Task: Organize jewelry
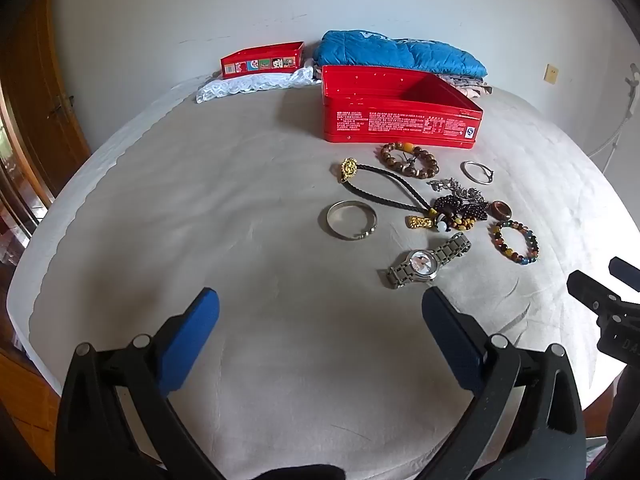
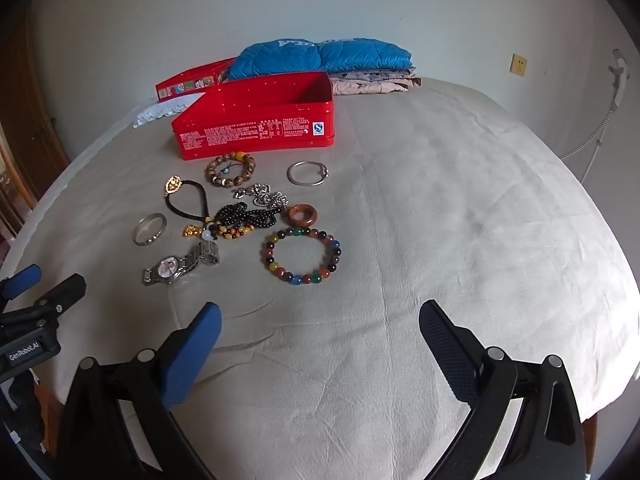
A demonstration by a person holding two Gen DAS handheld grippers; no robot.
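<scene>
I see the jewelry ahead of my tongs on the wrinkled beige sheet: a glossy multicoloured bead bracelet (image 2: 302, 257), a steel-link watch (image 1: 426, 262), a smooth silver bangle (image 1: 351, 220). Beyond stands the rectangular red tin (image 1: 400, 120). My left tongs (image 1: 320, 322) and right tongs (image 2: 320, 328) gape wide, empty.

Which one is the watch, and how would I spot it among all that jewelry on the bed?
Start at the big open red tin on the bed sheet; the jewelry lies scattered in front of it. At the edge of that cluster farthest from the tin lies the wristwatch. It is the only piece with a round pale dial and a flat silver link band, whereas its neighbours are beads, cords and plain rings.
</scene>
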